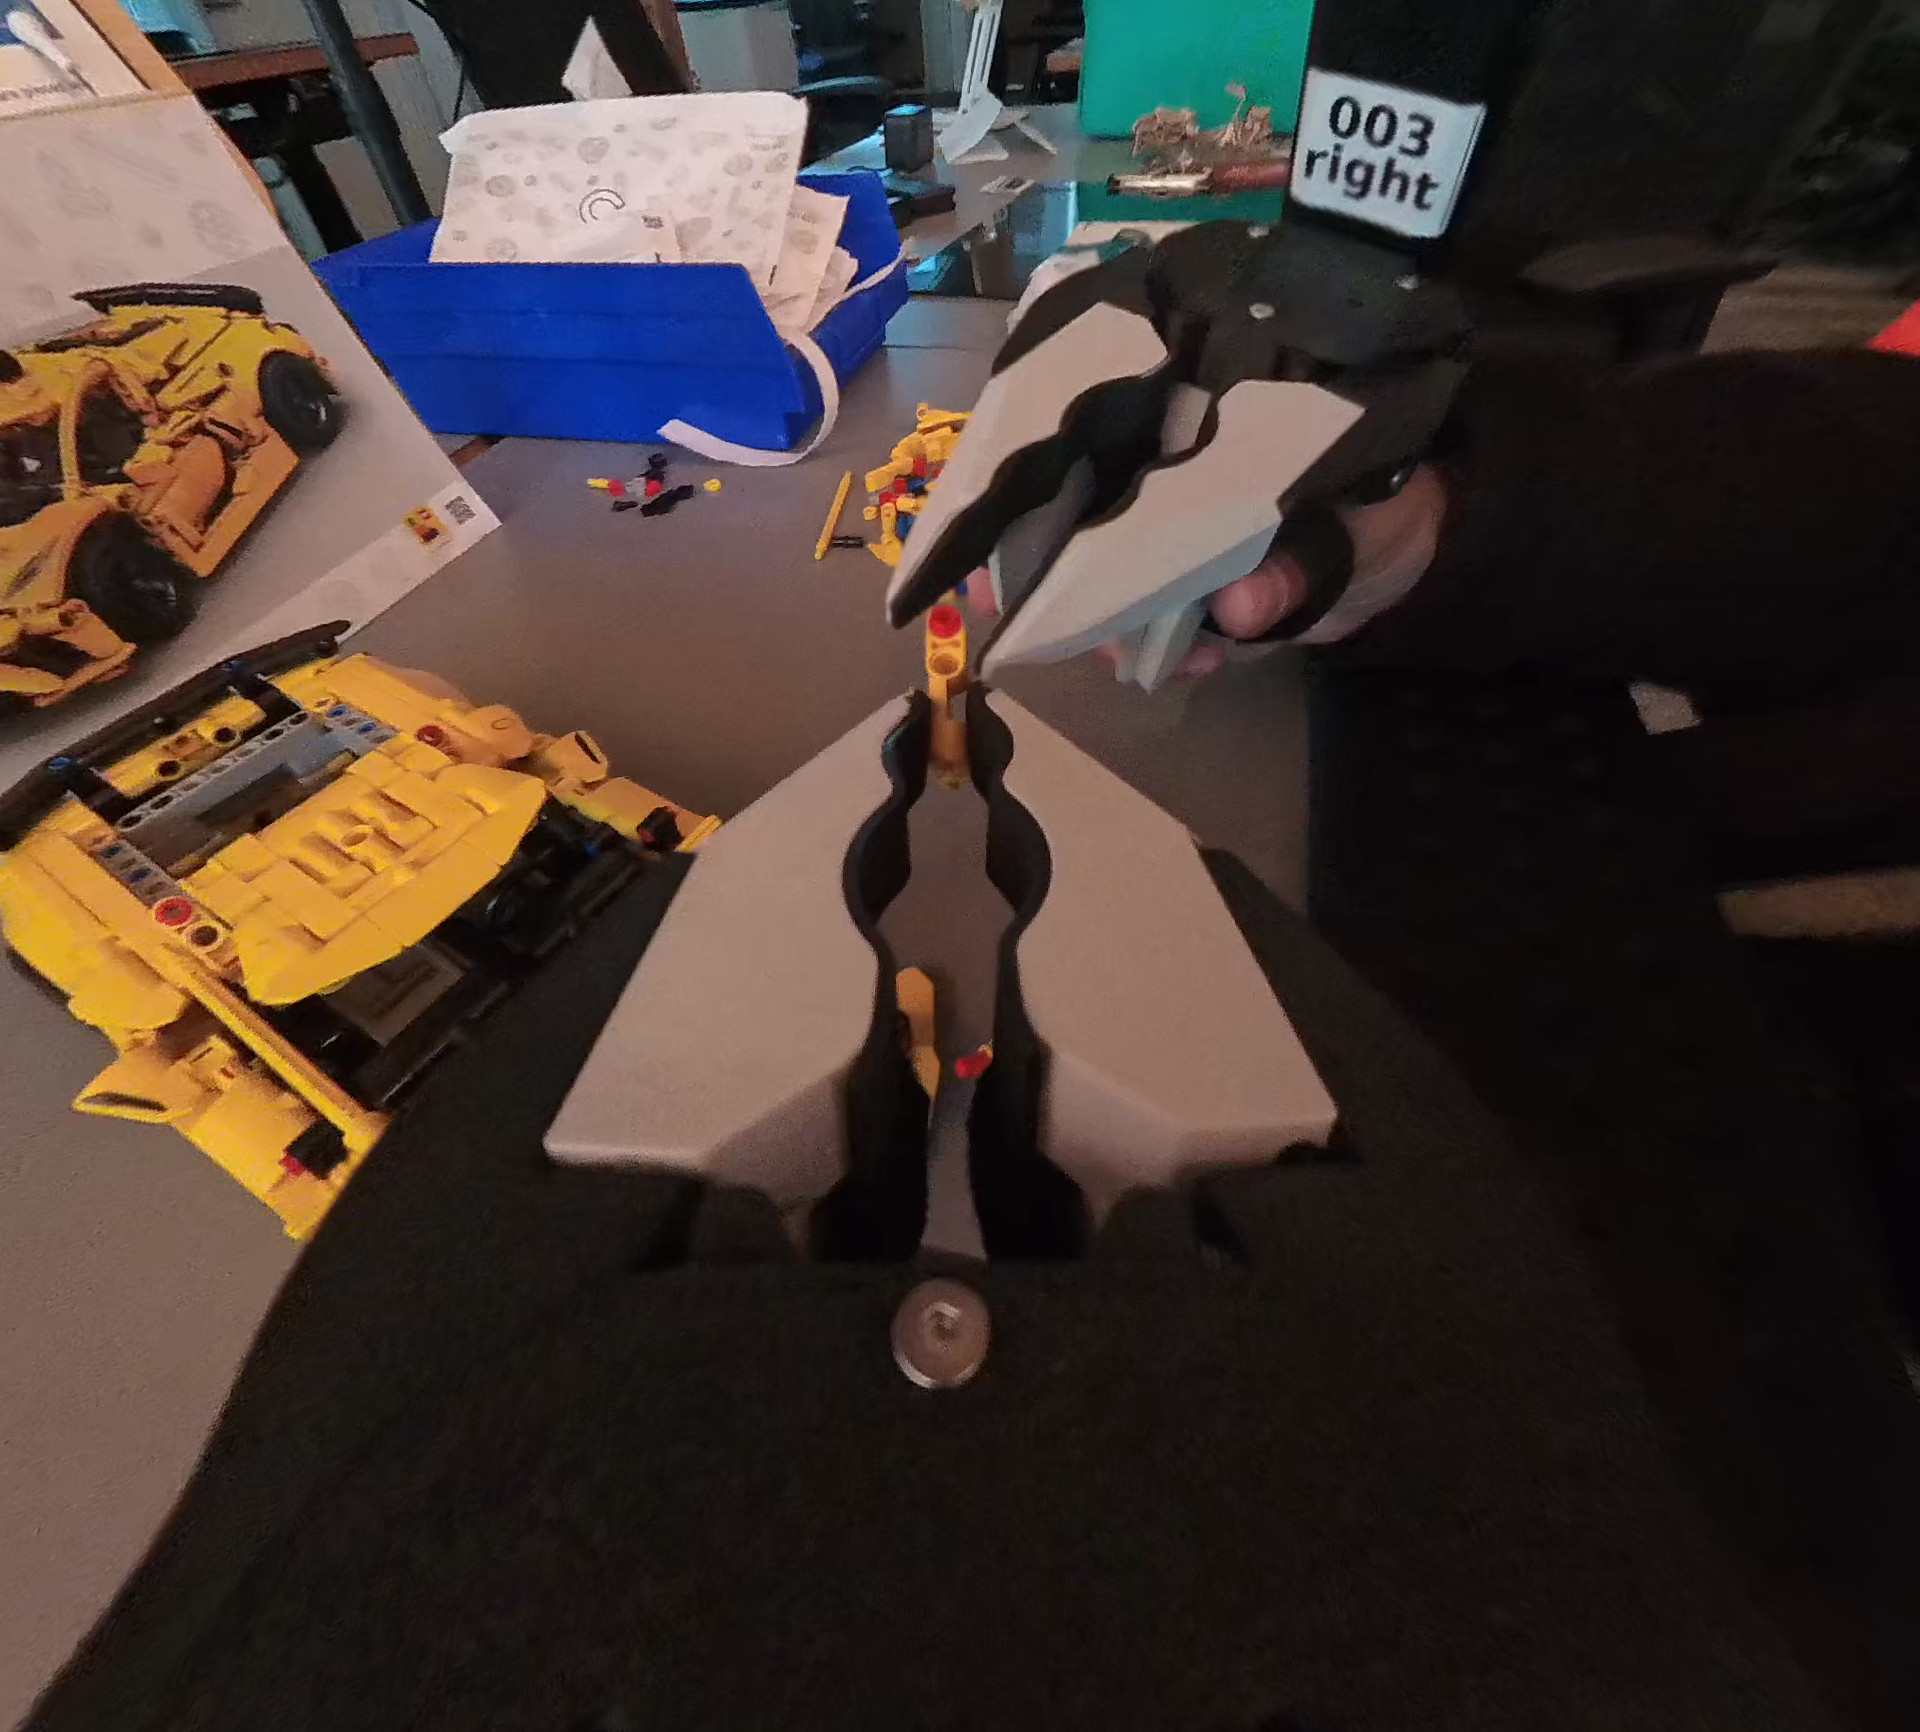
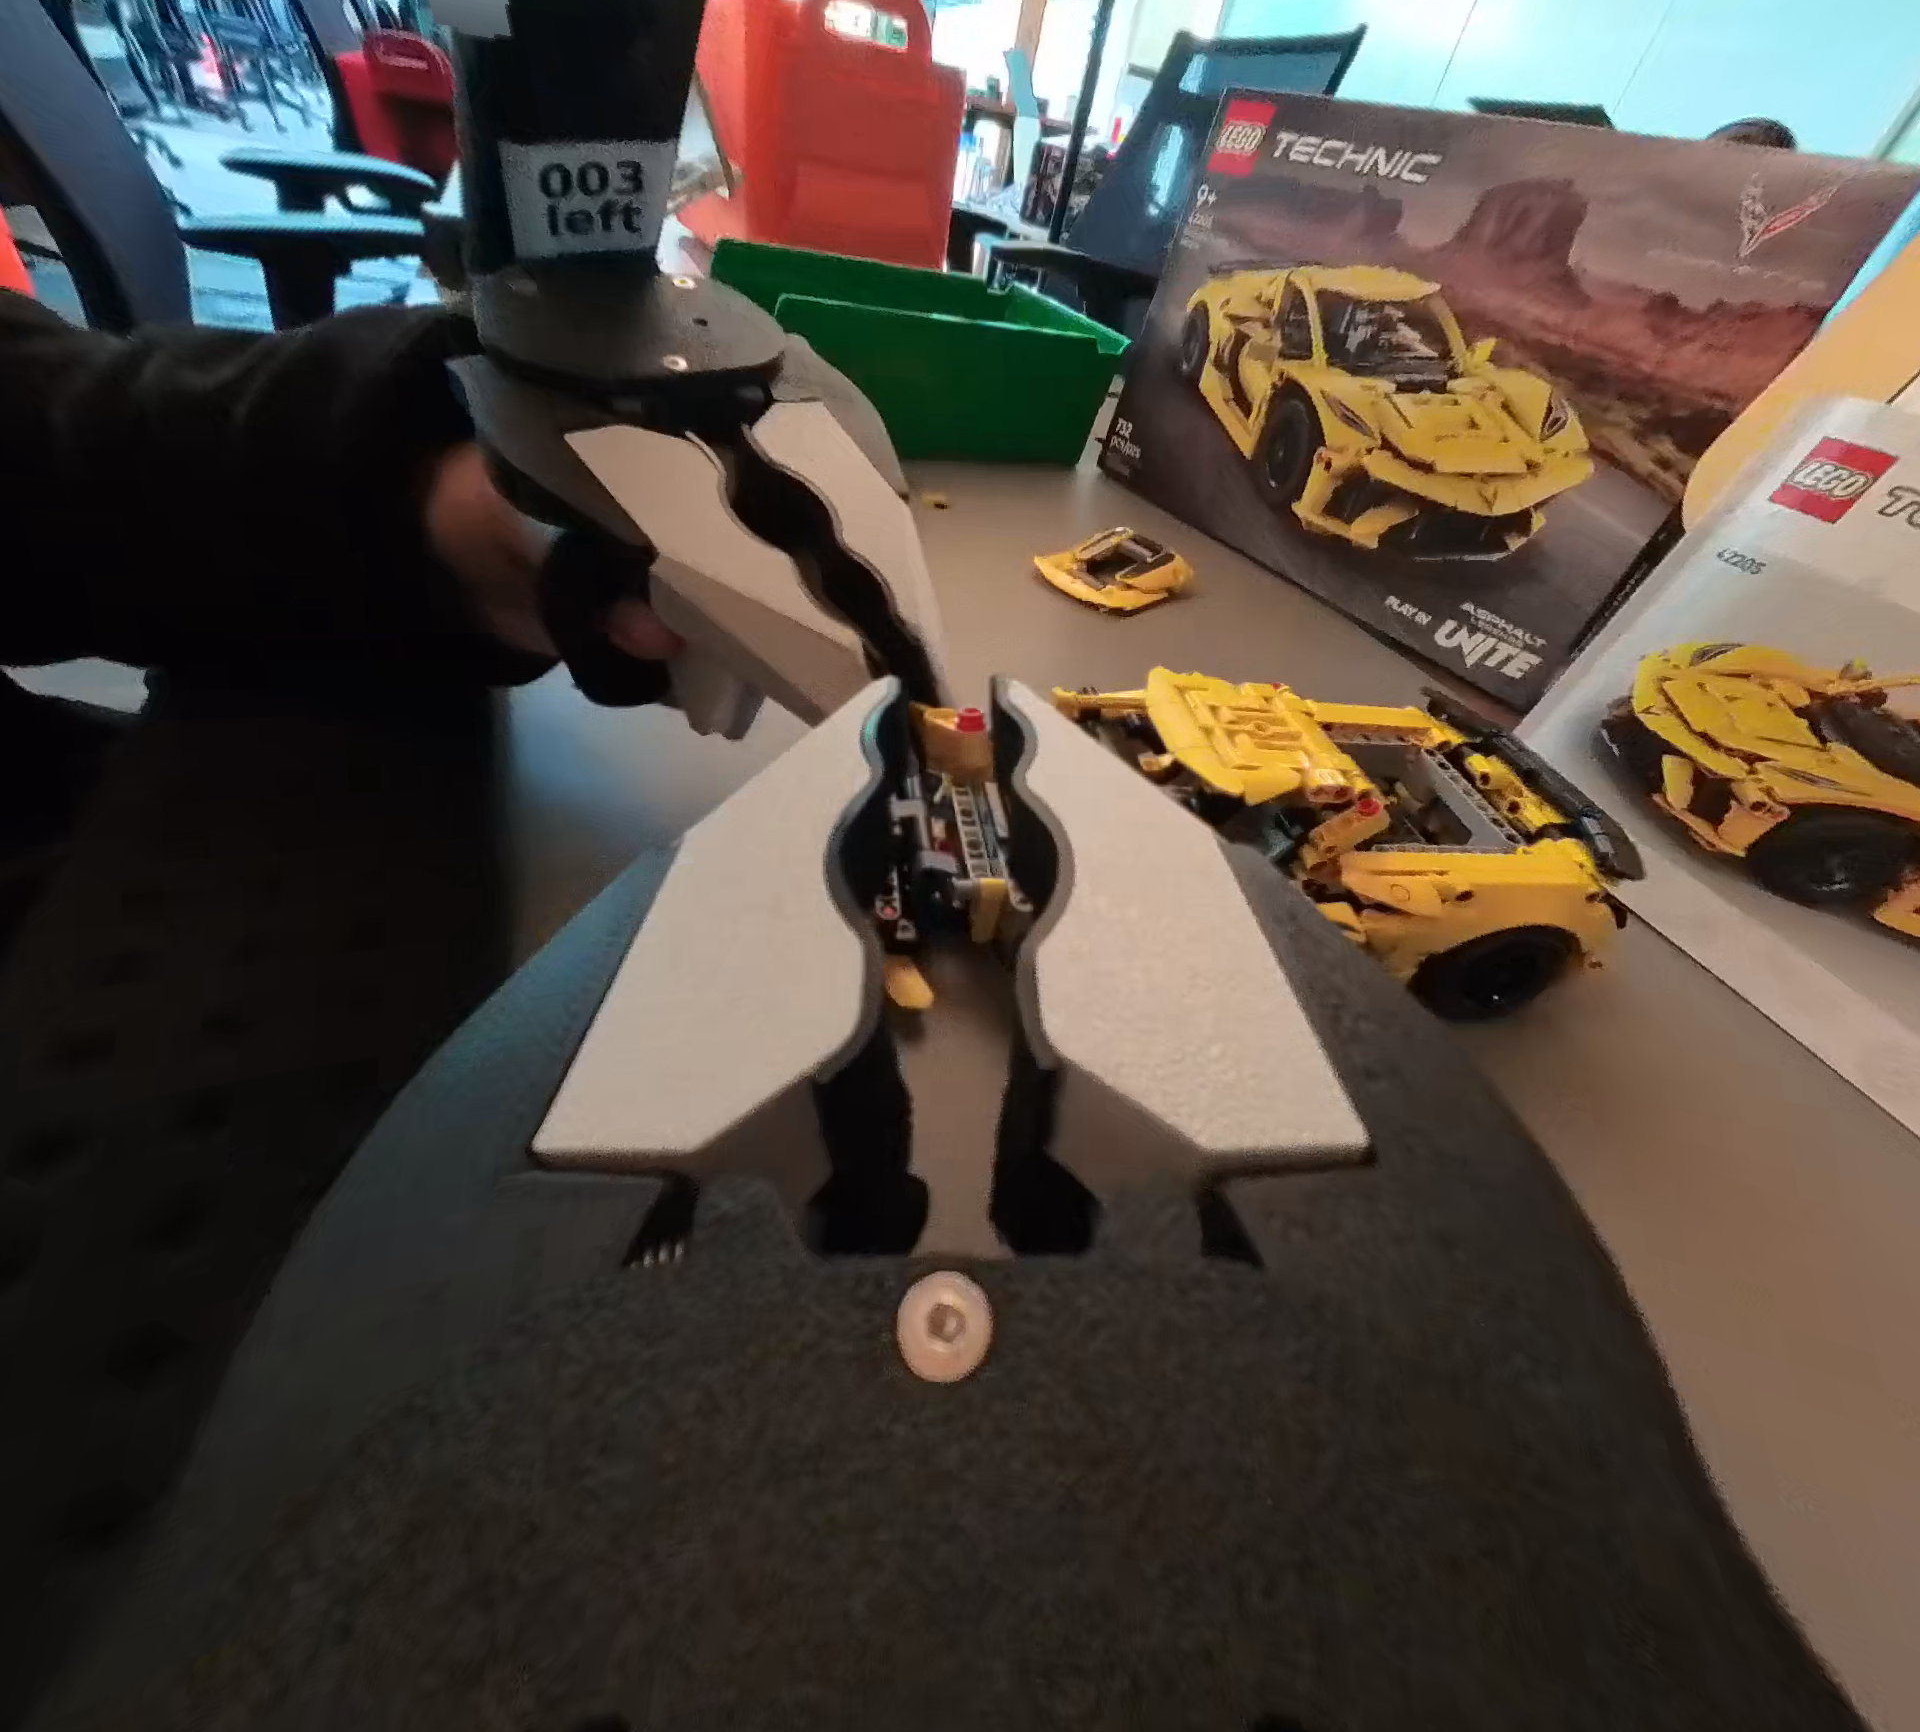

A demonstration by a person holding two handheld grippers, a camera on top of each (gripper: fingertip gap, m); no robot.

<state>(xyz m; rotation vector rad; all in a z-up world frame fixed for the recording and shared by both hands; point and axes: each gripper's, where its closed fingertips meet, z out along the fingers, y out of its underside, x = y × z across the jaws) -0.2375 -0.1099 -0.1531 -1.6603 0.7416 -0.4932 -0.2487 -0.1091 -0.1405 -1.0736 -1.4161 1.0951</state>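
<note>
While our left gripper (image 1: 943,706) pinches a yellow piece (image 1: 948,726) with a red pin (image 1: 943,622), our right gripper (image 2: 943,706), narrowly parted, closes round its top, above the table (image 1: 675,622) beside the car (image 1: 301,882).

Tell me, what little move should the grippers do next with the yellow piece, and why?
Probably squeeze the right gripper gently onto the red pin. The left gripper pinches the yellow piece that carries the pin and holds it up off the table. The right fingertips sit either side of the pin, though I cannot tell if they grip it.
</note>
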